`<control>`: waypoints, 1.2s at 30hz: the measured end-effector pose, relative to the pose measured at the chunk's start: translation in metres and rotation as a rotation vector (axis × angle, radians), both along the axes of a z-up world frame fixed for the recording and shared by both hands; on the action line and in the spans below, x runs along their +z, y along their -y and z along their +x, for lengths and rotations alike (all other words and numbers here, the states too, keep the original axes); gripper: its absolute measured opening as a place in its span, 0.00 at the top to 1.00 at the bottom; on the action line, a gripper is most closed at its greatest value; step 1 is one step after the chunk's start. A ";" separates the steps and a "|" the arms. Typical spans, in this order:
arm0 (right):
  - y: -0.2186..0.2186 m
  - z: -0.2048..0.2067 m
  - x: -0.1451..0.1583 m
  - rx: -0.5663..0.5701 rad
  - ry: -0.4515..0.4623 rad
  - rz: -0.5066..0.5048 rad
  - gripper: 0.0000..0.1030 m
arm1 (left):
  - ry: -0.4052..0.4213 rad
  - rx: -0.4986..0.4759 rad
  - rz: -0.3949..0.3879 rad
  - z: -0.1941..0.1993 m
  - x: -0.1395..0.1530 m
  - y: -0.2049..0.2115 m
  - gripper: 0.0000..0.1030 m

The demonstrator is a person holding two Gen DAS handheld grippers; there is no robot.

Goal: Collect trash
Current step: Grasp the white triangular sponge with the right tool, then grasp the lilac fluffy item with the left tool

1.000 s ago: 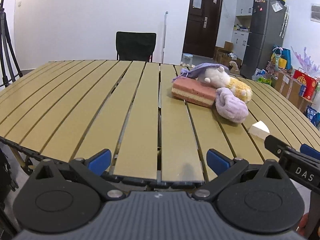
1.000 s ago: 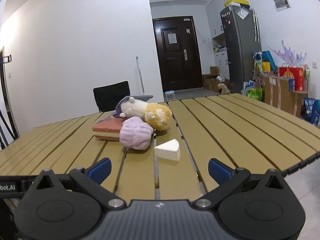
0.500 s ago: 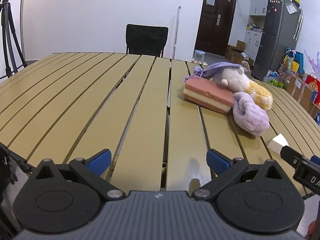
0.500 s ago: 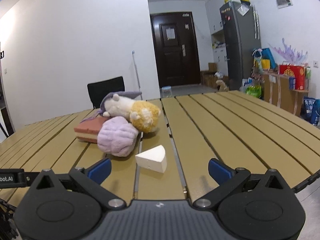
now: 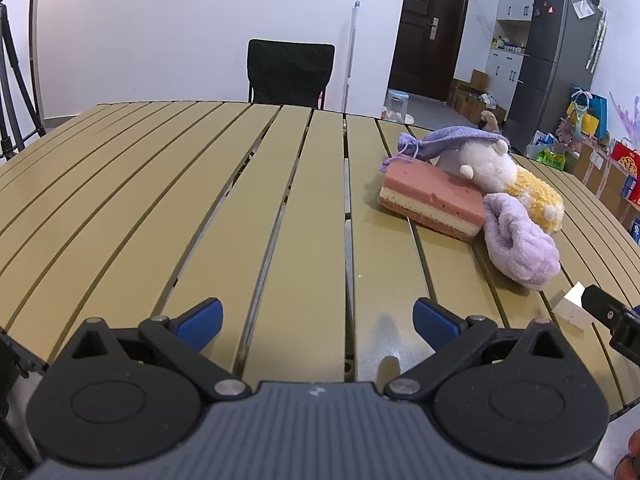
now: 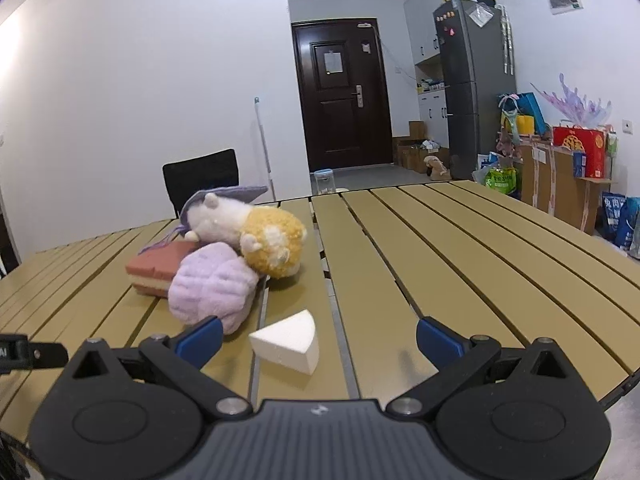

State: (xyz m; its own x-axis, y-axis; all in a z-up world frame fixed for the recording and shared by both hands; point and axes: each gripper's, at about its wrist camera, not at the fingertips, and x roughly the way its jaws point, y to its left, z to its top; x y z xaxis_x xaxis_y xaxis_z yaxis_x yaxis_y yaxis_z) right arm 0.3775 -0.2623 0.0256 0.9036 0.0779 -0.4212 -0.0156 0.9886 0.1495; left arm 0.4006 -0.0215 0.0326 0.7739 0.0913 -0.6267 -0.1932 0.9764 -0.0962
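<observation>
I hold my left gripper [image 5: 316, 316] and my right gripper [image 6: 318, 338] low and level, side by side, and both have their blue fingertips [image 6: 200, 338] spread wide apart with nothing between them.

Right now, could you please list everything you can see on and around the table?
table: 1, tan slats, foreground
wedge: 1, white, on table, ahead of right gripper
purple plush: 1, lilac, left of and behind wedge
hamster plush: 1, white and yellow, behind purple plush
pouch: 1, purple, over hamster plush's head
cake block: 1, pink with cream band, left of plushes
chair: 1, black, far side of table
door: 1, dark brown, back wall
fridge: 1, grey, right of door
boxes and bags: several, mixed colours, right wall
tripod: 1, black, far left
left gripper: 1, black with blue tips, open
right gripper: 1, same, open
</observation>
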 end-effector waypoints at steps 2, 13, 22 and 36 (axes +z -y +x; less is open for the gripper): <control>-0.003 0.003 -0.001 0.008 0.001 -0.002 0.02 | -0.002 -0.001 0.009 0.002 0.001 -0.003 0.00; -0.031 0.025 -0.008 -0.005 -0.038 -0.086 0.32 | 0.000 0.000 0.022 -0.004 0.002 -0.020 0.00; -0.029 0.026 -0.013 0.004 -0.065 -0.076 0.63 | 0.012 -0.016 0.027 -0.011 0.007 -0.017 0.00; 0.024 0.007 0.003 -0.073 0.008 0.080 0.70 | 0.097 -0.192 0.134 0.003 0.018 0.080 0.00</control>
State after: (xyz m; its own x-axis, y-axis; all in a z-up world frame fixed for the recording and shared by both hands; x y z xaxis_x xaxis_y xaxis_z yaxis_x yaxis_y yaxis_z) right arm 0.3840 -0.2862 0.0283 0.9113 0.0452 -0.4092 0.0544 0.9720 0.2285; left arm 0.4033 -0.1015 0.0507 0.8410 0.0137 -0.5408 0.0011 0.9996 0.0271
